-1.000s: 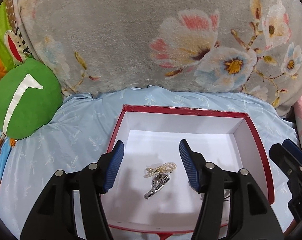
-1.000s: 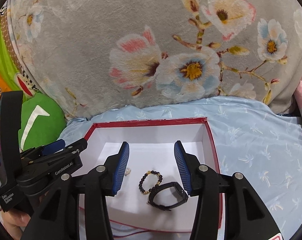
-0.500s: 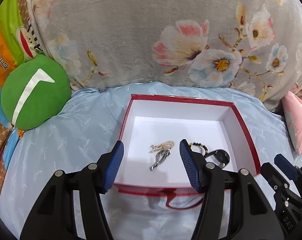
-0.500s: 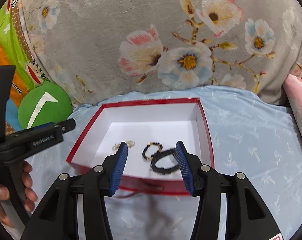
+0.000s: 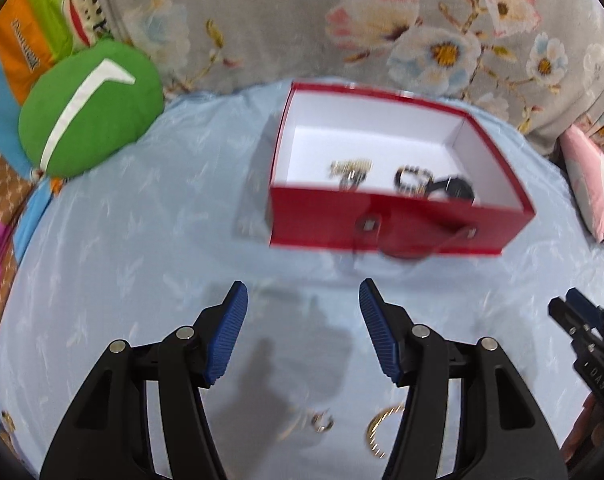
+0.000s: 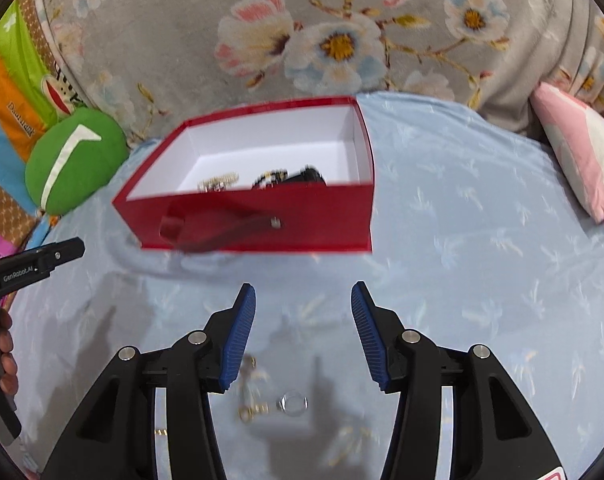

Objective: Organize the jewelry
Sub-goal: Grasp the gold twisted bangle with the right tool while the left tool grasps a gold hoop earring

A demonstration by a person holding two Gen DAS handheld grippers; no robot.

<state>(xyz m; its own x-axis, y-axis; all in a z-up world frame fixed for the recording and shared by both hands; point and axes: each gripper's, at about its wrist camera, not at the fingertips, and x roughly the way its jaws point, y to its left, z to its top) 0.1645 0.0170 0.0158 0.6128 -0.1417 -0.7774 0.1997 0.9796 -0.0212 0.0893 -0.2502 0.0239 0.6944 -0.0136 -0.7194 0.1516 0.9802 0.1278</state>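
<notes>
Pulling back from the red box (image 5: 402,222), both grippers now hang over the near bedsheet (image 5: 141,264) instead of over the box floor as a second ago. The left gripper (image 5: 304,330) and right gripper (image 6: 304,330) stand half open, holding nothing. 4 pieces already lie in the box: a pearl strand (image 5: 350,166), a beaded bracelet (image 5: 410,178), a black band (image 5: 454,188) and a silver piece. Loose rings (image 6: 293,403) wait on the near sheet, likely next. A floral blanket (image 6: 342,40) and green cushion (image 5: 89,108) sit at the far side.
</notes>
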